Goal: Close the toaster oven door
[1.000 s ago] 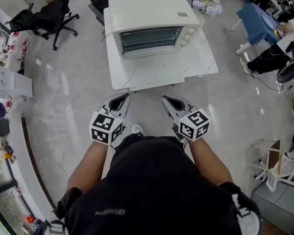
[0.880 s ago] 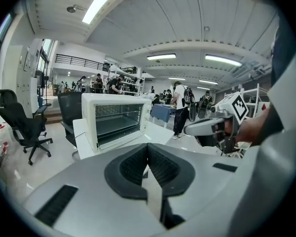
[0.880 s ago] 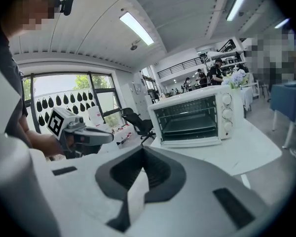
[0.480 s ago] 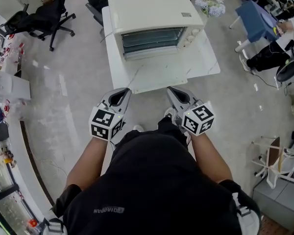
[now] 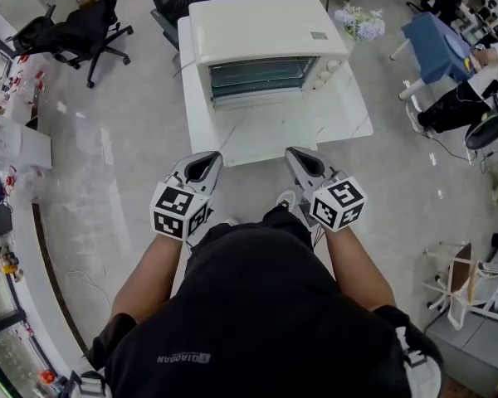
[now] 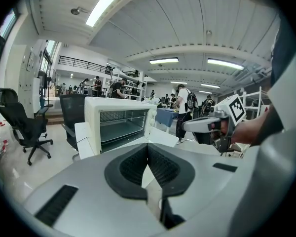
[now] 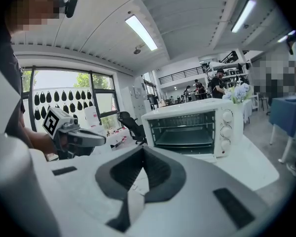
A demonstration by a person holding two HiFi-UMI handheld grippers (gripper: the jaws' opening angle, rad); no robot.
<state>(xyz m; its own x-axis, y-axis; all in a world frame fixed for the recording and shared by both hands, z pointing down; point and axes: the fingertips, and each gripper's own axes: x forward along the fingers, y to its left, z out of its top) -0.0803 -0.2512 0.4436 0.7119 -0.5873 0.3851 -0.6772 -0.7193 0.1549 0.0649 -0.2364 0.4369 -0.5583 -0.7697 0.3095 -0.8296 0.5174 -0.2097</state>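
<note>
Standing on a white table [image 5: 315, 127], the toaster oven [image 5: 261, 44] has its door [image 7: 203, 156] folded down and open, so the racks inside show. Both grippers are up in the air near the table's front edge, well apart from the oven. The left gripper [image 5: 201, 166] has its jaws pressed together with nothing in them. The right gripper [image 5: 303, 162] has its jaws together too and holds nothing. A black office chair [image 5: 83, 27] stands on the floor off to the left.
</note>
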